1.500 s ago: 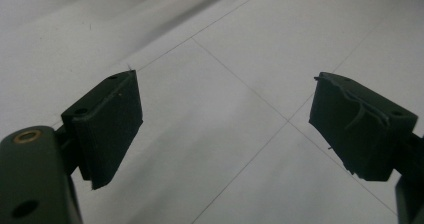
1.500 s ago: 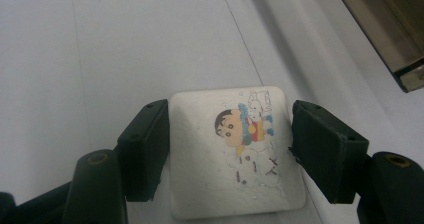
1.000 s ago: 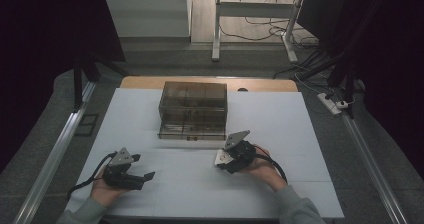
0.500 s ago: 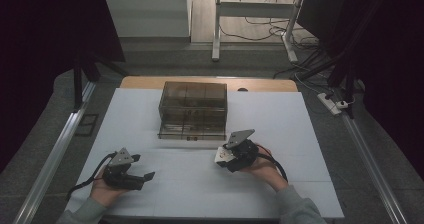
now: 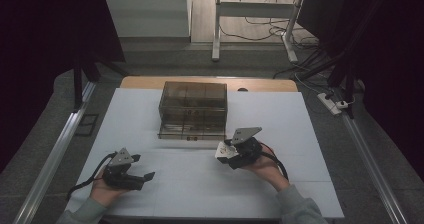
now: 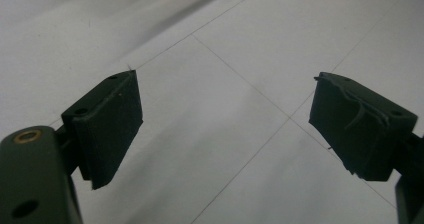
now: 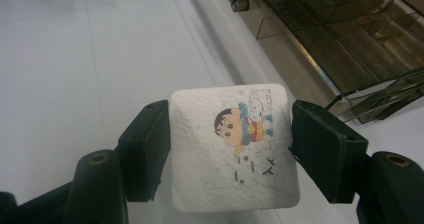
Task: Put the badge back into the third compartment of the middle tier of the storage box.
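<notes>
A white square packet [image 7: 232, 146] with a cartoon figure printed on it sits between the two black jaws of my right gripper [image 7: 230, 146], which is shut on it. In the high view that gripper [image 5: 225, 153] is held just in front of a smoky transparent drawer box [image 5: 193, 109], with the white packet [image 5: 223, 151] showing at its tip. The box's bottom drawer [image 7: 320, 54] is pulled out a little, close on the right in the right gripper view. My left gripper [image 5: 145, 176] rests low at the table's front left, jaws wide apart over bare white table [image 6: 215, 134], nothing between them.
The white table top [image 5: 280, 119] spreads around the box, with a wooden edge [image 5: 270, 84] behind it. Metal rails [image 5: 55, 154] run along both sides. A desk frame and cables [image 5: 280, 29] stand on the floor beyond, and a power strip [image 5: 332, 104] lies at the right.
My right gripper, still shut on the packet, has shifted slightly. The left gripper has stayed in place.
</notes>
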